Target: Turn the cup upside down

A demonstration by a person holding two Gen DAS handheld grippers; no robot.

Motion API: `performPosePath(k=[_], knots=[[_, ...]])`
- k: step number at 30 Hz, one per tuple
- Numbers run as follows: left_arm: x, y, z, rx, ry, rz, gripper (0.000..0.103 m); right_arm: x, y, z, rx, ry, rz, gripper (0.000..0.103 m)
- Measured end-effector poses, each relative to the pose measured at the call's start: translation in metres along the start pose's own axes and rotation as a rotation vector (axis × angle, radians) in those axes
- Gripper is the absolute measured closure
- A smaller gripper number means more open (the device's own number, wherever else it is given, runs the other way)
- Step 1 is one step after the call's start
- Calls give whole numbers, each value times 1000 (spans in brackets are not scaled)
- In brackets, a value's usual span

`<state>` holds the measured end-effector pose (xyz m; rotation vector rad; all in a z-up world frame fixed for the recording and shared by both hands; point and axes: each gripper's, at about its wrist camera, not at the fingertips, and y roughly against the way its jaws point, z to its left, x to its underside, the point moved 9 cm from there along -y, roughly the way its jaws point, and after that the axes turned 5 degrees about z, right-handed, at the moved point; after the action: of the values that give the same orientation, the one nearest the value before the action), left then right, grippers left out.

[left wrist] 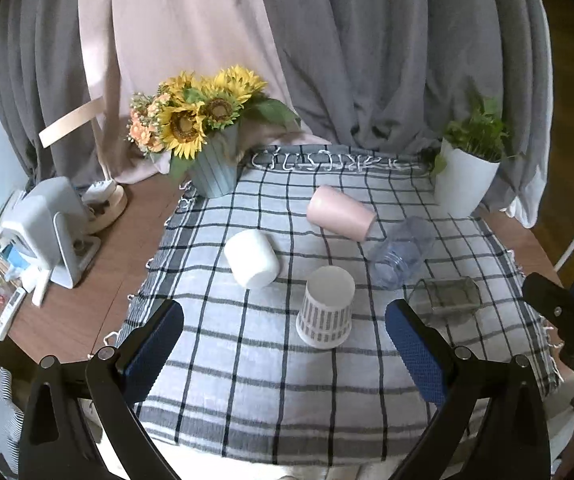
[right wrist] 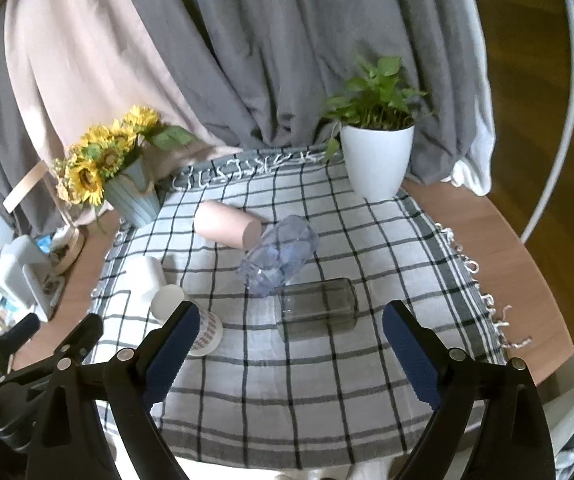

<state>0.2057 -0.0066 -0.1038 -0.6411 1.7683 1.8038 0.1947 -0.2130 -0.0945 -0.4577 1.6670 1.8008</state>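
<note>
A white cup with grey stripes stands upside down on the checked cloth; it also shows in the right wrist view, partly behind a finger. A plain white cup, a pink cup, a clear bluish cup and a smoky grey glass lie on their sides. My left gripper is open and empty, just in front of the striped cup. My right gripper is open and empty, in front of the grey glass.
A sunflower pot stands at the cloth's back left, a white plant pot at the back right. A white device and clutter sit on the wooden table at left. Curtains hang behind.
</note>
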Motion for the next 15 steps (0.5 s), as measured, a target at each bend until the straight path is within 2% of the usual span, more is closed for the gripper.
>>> performPosePath(k=[15], knots=[[18, 54, 20, 69, -34, -83, 0, 44, 62, 28, 50, -11, -76, 10]])
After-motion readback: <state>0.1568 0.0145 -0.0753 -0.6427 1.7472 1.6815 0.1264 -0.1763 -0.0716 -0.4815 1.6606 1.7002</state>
